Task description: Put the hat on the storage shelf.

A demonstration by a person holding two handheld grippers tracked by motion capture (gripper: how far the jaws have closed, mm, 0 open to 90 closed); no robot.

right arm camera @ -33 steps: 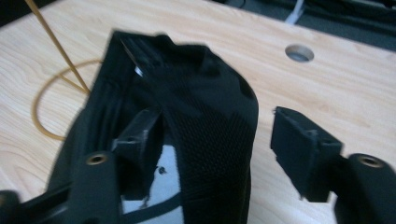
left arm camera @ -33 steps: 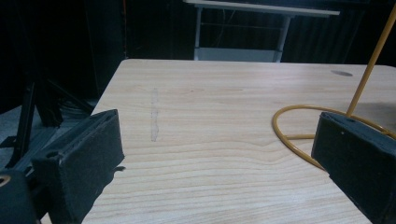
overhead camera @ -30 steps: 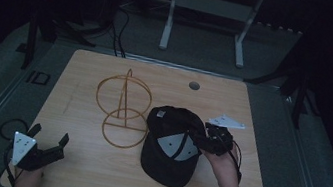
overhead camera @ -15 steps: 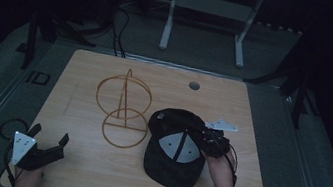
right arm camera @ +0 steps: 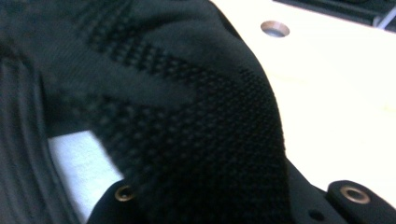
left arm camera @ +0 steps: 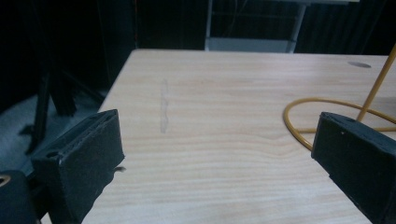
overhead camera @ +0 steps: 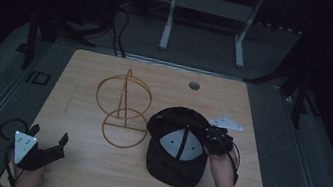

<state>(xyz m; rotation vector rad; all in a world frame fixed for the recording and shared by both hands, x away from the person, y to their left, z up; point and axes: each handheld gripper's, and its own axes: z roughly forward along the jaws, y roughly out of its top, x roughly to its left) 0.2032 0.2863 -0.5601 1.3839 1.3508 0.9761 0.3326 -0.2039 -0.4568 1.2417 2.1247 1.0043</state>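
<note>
The right gripper [overhead camera: 213,137] is at the right side of the black cap [overhead camera: 177,146]. It looks closed on the cap's edge, though the high view is dark and small, so I say that with some care. In the right gripper view the knit cloth of the cap [right arm camera: 187,116] sits right up against the camera, which fits a pinch on the cloth.

What has changed: a moment ago the cap lay a bit more to the left, with its edge nearly touching the base ring of the yellow wire stand [overhead camera: 123,112]. Now the cap has slid toward the person and to the right, and there is a clear gap between it and the stand. So the right gripper seems to be pulling the cap around — maybe to turn it or lift it for the stand. The cap is not on the stand yet; it lies on the desk [overhead camera: 71,169], inside facing up, with a white tag showing.

The left gripper [overhead camera: 47,148] has not moved. It rests at the near left corner of the desk, jaws wide apart, holding nothing.

Count — one cap, one wire stand, two grippers, one desk, and one small round hole [overhead camera: 194,85] near the far edge of the desk.
</note>
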